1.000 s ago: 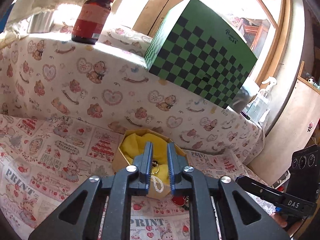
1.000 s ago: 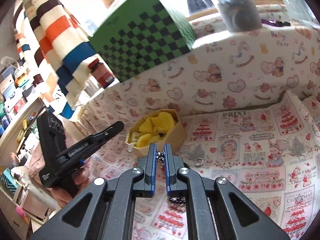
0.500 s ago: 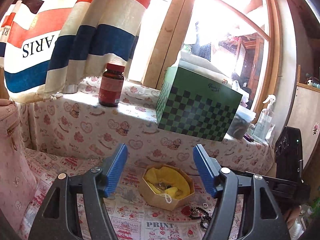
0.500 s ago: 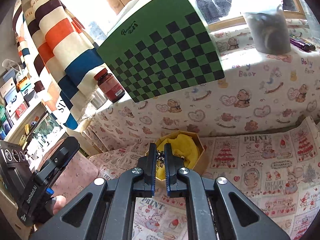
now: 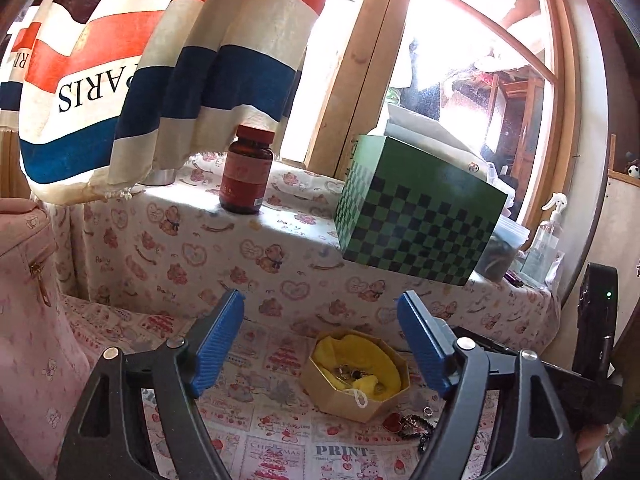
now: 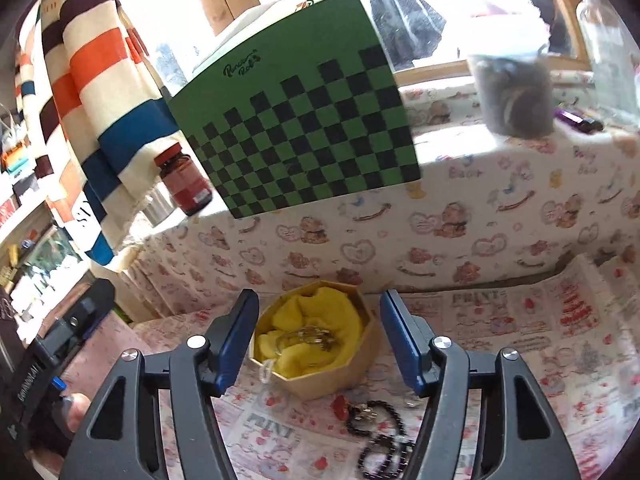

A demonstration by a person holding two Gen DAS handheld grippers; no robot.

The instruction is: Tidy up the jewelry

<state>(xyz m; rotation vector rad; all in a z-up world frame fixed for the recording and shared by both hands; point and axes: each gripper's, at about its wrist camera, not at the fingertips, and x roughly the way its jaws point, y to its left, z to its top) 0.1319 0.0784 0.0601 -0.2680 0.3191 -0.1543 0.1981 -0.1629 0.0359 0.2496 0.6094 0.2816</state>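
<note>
Above the printed tablecloth point(image 6: 560, 332), right gripper point(image 6: 318, 340) jaws opening, nothing between them, left gripper point(image 5: 322, 344) likewise opening and empty, octagonal tan box with yellow lining point(image 6: 316, 340) holding metal jewelry point(image 6: 310, 336) just beyond, black bead bracelet point(image 6: 376, 420) and red heart charm point(image 6: 341, 406) beside it.

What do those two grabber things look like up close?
Both look alike. The left gripper and right gripper each have two black plastic arms with triangular holes, round silver bolts at the joints, and ribbed blue pads on the fingers' inner faces. The handle of the left one, seen from the right camera, is black with white lettering.
</note>
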